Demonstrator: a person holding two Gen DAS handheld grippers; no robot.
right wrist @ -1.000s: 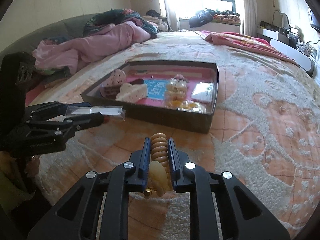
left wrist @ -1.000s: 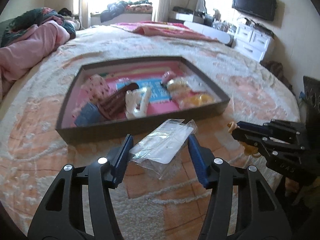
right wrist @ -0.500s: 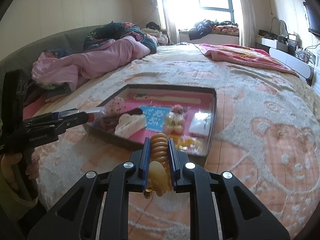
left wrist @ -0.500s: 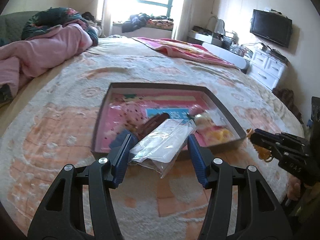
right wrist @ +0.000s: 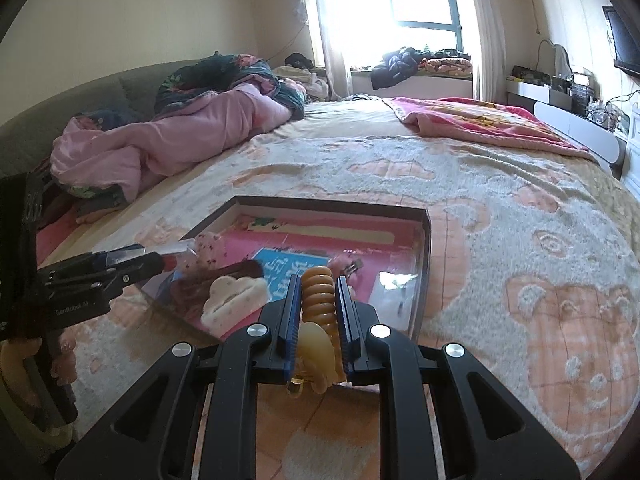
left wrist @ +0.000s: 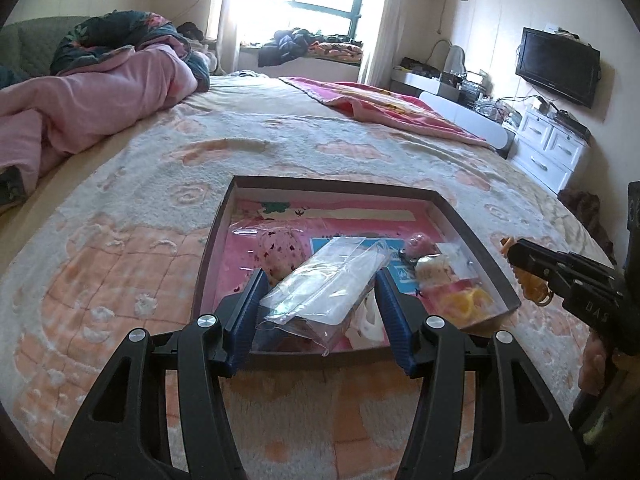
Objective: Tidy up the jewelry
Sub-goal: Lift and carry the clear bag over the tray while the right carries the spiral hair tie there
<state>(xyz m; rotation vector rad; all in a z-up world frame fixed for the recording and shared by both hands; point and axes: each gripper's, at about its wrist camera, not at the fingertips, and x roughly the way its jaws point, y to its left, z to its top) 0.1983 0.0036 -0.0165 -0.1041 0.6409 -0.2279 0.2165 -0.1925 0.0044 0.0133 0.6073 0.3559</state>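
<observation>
Amber hair claw [right wrist: 318, 312] – clamped tight in right gripper [right wrist: 318, 320]; clear bag [left wrist: 326, 286] pinched across left gripper [left wrist: 320, 308]. Both have lifted from the bedspread to over the tray [left wrist: 472, 240] since a second ago – likely bagging comes next.

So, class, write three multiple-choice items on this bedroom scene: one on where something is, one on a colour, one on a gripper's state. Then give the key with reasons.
1. Where does the shallow dark box rest?
A. on the patterned bedspread
B. on the white dresser
C. on the window sill

2. What colour is the spiral hair tie?
A. blue
B. amber
C. green

3. What is the left gripper doing?
A. hanging open and empty
B. holding a clear plastic bag
C. gripping the box's edge

Key: 1 A, the bedspread shows on all sides of the box; 2 B, its coils look amber between the right gripper pads; 3 B, the clear plastic bag spans both pads.
</observation>
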